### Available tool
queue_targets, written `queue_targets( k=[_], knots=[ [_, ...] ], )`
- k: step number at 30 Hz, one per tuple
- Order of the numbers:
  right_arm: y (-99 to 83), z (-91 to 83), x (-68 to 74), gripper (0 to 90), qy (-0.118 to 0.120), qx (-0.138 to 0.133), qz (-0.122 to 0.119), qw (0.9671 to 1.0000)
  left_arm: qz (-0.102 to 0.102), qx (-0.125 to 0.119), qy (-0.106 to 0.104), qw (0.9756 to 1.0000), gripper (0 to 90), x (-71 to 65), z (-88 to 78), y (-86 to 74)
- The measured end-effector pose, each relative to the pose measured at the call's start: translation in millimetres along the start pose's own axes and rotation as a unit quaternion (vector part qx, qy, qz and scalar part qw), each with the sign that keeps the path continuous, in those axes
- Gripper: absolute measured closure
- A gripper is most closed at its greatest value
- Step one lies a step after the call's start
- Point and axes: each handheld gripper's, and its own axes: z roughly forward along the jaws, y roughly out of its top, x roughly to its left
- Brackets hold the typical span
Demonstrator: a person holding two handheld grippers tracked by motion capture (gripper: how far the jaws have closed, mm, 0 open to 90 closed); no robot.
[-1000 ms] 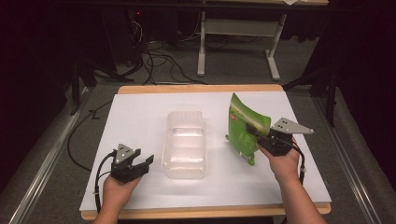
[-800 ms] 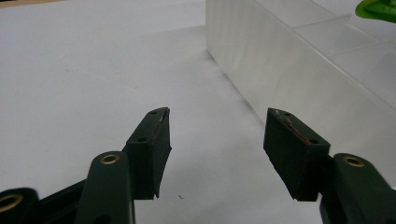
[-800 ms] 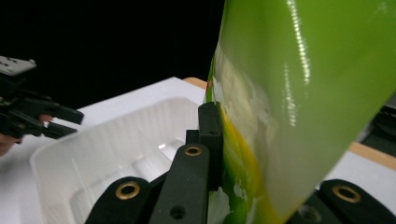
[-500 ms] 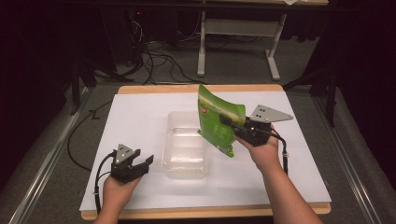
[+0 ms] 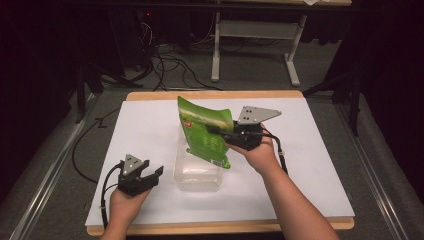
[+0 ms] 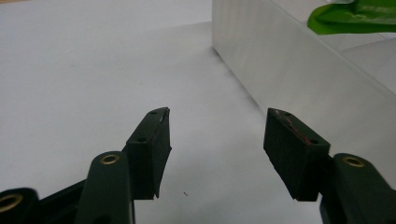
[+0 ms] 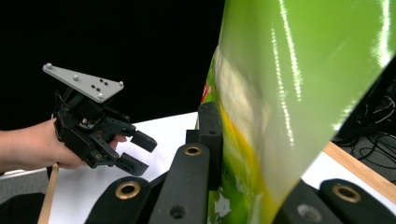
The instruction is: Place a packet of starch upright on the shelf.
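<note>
A green snack bag [image 5: 204, 131] hangs upright over the far half of a clear plastic container [image 5: 198, 176] in the middle of the white table top. My right gripper [image 5: 213, 133] is shut on the bag's right side and comes in from the right. In the right gripper view the glossy bag [image 7: 299, 93] is pinched between the black jaws of that gripper [image 7: 236, 144]. My left gripper [image 5: 152, 176] rests on the table left of the container, open with nothing in it. In the left gripper view, its spread jaws [image 6: 217, 135] face the container's wall [image 6: 299, 79], and the bag's bottom edge [image 6: 355, 18] shows above.
The white sheet [image 5: 150, 125] covers a wooden board [image 5: 215, 94] with bare space on both sides of the container. Beyond the board lie cables [image 5: 165, 65] and a desk frame [image 5: 250, 30] on the floor. The left gripper [image 7: 135, 151] also appears in the right gripper view.
My right gripper has carried the green bag leftward and a little up, from beside the container's right side to over it. The left gripper has stayed still and open.
</note>
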Motion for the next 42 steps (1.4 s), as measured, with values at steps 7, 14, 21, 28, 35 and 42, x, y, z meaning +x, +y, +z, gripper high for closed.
queue_targets(
  k=[7, 14, 21, 28, 35, 42],
  knots=[
    [-0.4, 24.7, -8.0, 90.0, 0.023, 0.024, -0.005, 0.9994, -0.004, 0.0, 0.003, 1.0, 41.6, 0.7, -1.0, -0.6],
    [-0.8, 43.9, -20.5, 90.0, 0.016, 0.05, -0.009, 0.9986, -0.009, -0.004, 0.002, 0.9999, 41.6, 3.5, -3.4, -1.3],
    [-1.1, 44.9, -26.8, 90.0, 0.008, 0.052, -0.007, 0.9986, -0.01, -0.005, 0.0, 0.9999, 41.6, 4.2, -3.7, -0.8],
    [-14.0, 40.9, -18.7, 87.9, 0.007, 0.028, 0.011, 0.9995, -0.008, -0.006, -0.001, 1.0, 41.6, 1.7, -3.2, -0.6],
    [-30.5, 39.1, -13.9, 79.5, -0.019, 0.033, 0.03, 0.9988, -0.006, -0.004, -0.002, 1.0, 41.6, 0.0, -2.8, -0.3],
    [-49.0, 29.6, -7.5, 66.8, -0.053, 0.04, 0.05, 0.9965, -0.006, -0.005, -0.003, 1.0, 41.6, 0.2, -3.1, -0.1]
  ],
)
